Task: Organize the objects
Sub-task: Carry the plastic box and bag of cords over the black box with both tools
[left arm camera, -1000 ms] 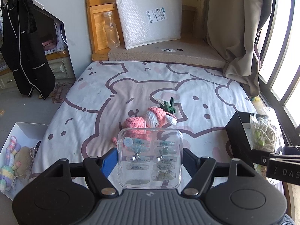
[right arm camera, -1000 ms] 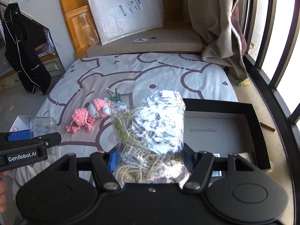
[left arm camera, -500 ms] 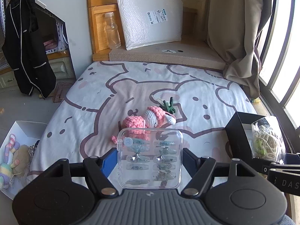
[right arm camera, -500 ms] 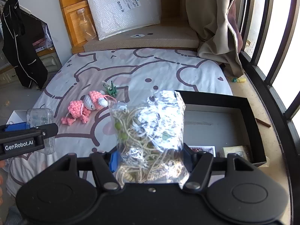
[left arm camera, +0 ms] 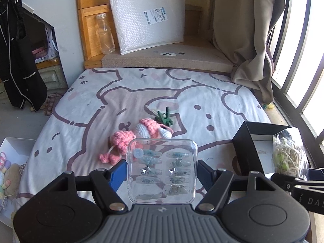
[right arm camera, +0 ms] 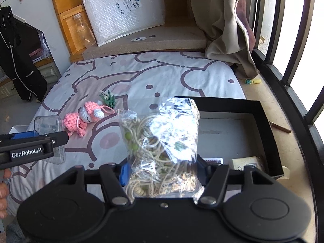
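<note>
Two hand-held claws hover over a bed [left arm camera: 129, 93] with a cartoon bear sheet, each carrying an item. The left claw [left arm camera: 162, 174] grips a clear plastic case [left arm camera: 162, 170] of decorated press-on nails, its pads pressed against the case's two sides; the case stands upright at 6 o'clock in the left wrist view. The right claw [right arm camera: 163, 171] holds a clear bag [right arm camera: 160, 141] of beige cord and green beads, and its jaws are closing on the crinkled plastic between them. That bag hangs at the centre of the right wrist view, in front of an open black box [right arm camera: 265, 125] lying at 3 o'clock at the bed's window side, with a small card and a pale block inside it. On the sheet, a pink crocheted doll [left arm camera: 139, 135] lies just beyond the case, and a green clip [left arm camera: 164, 117] lies just beside the doll's head at 12 o'clock of it. A white box [left arm camera: 12, 147] of soft toys sits on the floor at 9 o'clock. A padded white mailer [left arm camera: 147, 18] leans against the headboard at 12 o'clock, a clear bottle [left arm camera: 105, 34] just beside it.
</note>
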`<state>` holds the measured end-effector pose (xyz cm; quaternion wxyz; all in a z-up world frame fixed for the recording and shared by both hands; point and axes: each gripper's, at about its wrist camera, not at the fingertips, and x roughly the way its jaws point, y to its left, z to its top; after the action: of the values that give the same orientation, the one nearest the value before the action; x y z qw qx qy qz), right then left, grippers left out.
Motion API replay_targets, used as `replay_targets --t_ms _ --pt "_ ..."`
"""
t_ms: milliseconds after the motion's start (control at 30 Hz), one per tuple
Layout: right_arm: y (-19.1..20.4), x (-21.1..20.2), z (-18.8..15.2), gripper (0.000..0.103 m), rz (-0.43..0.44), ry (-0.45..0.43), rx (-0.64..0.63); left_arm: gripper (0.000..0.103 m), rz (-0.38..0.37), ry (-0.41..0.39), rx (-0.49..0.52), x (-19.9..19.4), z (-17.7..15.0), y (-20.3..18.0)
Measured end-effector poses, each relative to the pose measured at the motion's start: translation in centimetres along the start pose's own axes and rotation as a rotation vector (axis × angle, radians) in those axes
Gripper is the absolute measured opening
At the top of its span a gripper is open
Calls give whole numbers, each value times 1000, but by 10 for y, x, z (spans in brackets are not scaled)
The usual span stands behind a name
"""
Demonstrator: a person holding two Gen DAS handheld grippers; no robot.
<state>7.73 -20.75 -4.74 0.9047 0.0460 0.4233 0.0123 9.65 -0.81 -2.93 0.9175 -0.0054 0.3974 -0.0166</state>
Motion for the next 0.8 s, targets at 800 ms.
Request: replay_targets --t_ms 800 --pt "-90 0 22 60 -82 -33 79 74 -115 -3 68 32 20 -78"
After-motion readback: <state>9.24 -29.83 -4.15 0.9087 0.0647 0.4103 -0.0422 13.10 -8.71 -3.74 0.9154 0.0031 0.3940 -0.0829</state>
